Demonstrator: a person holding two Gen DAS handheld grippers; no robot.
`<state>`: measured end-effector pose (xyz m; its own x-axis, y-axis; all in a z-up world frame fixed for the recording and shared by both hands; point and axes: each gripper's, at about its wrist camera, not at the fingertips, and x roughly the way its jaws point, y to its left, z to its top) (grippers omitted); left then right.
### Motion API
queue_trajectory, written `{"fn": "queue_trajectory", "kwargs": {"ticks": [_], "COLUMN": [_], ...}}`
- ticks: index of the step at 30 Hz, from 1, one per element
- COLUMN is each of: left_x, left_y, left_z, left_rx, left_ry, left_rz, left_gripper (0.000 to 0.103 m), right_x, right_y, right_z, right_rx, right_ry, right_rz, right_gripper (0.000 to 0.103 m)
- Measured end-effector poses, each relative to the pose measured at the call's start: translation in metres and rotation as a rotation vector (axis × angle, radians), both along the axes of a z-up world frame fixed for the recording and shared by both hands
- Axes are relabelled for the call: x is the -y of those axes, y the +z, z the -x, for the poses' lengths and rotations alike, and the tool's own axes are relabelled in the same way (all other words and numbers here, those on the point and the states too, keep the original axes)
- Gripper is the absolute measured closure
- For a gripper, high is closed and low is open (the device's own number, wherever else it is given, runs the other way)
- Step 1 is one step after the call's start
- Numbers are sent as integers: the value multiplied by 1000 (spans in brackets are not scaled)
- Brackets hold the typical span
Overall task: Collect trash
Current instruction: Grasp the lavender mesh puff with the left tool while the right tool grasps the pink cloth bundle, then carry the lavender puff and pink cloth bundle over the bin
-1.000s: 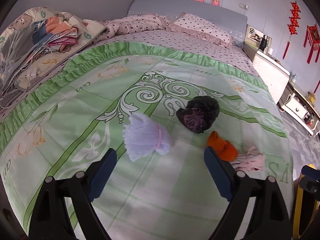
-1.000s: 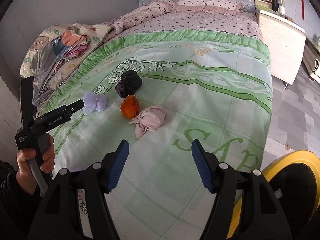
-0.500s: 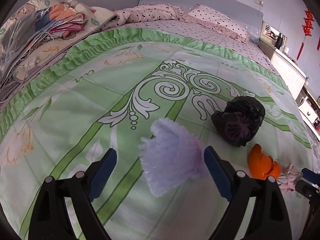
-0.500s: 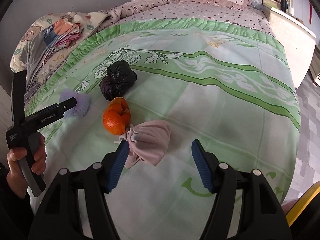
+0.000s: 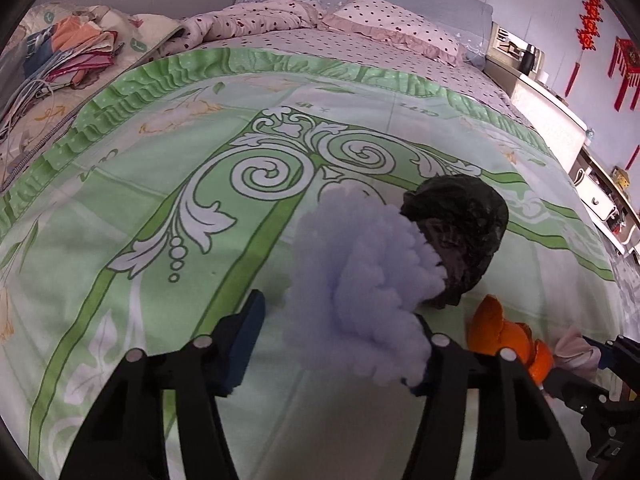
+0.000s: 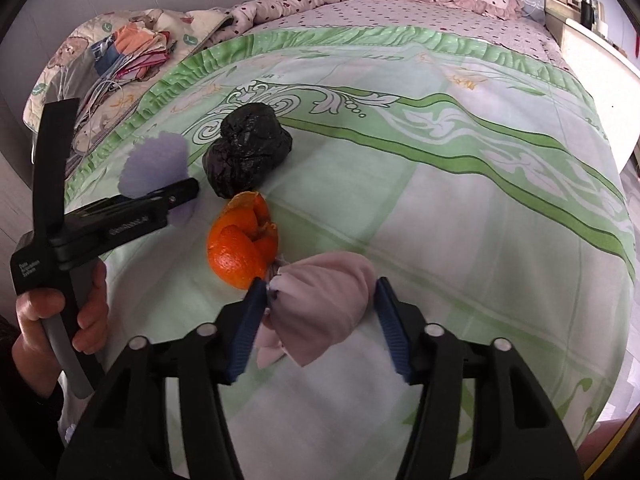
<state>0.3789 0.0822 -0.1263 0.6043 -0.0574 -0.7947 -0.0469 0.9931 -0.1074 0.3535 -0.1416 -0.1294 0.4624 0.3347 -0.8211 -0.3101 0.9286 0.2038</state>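
Observation:
Several pieces of trash lie on the green bedspread (image 5: 160, 208). A lilac tied bag (image 5: 360, 280) sits between the fingers of my left gripper (image 5: 336, 344), whose jaws are open around it; its right side touches the right finger. It also shows in the right wrist view (image 6: 156, 164). A pink tied bag (image 6: 320, 304) sits between the open jaws of my right gripper (image 6: 320, 320). A black crumpled bag (image 6: 248, 148) and an orange peel (image 6: 240, 248) lie between the two bags.
A pile of folded clothes (image 6: 128, 52) lies at the bed's left side. Pillows (image 5: 392, 28) and a dotted quilt are at the head. A white cabinet (image 5: 548, 116) stands right of the bed.
Both grippers moved forward and down onto the bed. The lilac bag now sits between the left fingers and the pink bag between the right fingers. Both jaw gaps have narrowed.

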Motion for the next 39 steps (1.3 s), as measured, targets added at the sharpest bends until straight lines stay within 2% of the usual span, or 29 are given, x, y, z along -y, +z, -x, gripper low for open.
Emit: {"fn": "queue_trajectory", "kwargs": {"ticks": [1,2,6,9,15,22,30,39], "left_x": [3,5,1,-4,-14,-17,0,34], "left_y": [0,0,1,8,38,71,98,122], "left_z": [0,0,3,9,27,60,99,132], "left_rx": [1,5,17,30,73,105,132,159], "left_ry": [-8,-6,8,19,17,17,-6,-54], "left_rz": [3,-3,29,24,19,22,28,46], "left_gripper": [59,60,63,64,64,64,64,64], "right_x": [0,0,1,3,9,24,55,93], "right_y": [0,0,2,8,29,67,111,139], "right_z": [-1,-1,0,5,23,59,107,150], "right_rx": [-7,-9,-13,-7,20,70,131,178], "right_ry": [4,1,-2,-6,0,7,-3,-48], "right_rz": [-11,-17,-35,-39,-47,-56,-42,-20], "right_gripper": [63,64,67,68,68,68,68,68]}}
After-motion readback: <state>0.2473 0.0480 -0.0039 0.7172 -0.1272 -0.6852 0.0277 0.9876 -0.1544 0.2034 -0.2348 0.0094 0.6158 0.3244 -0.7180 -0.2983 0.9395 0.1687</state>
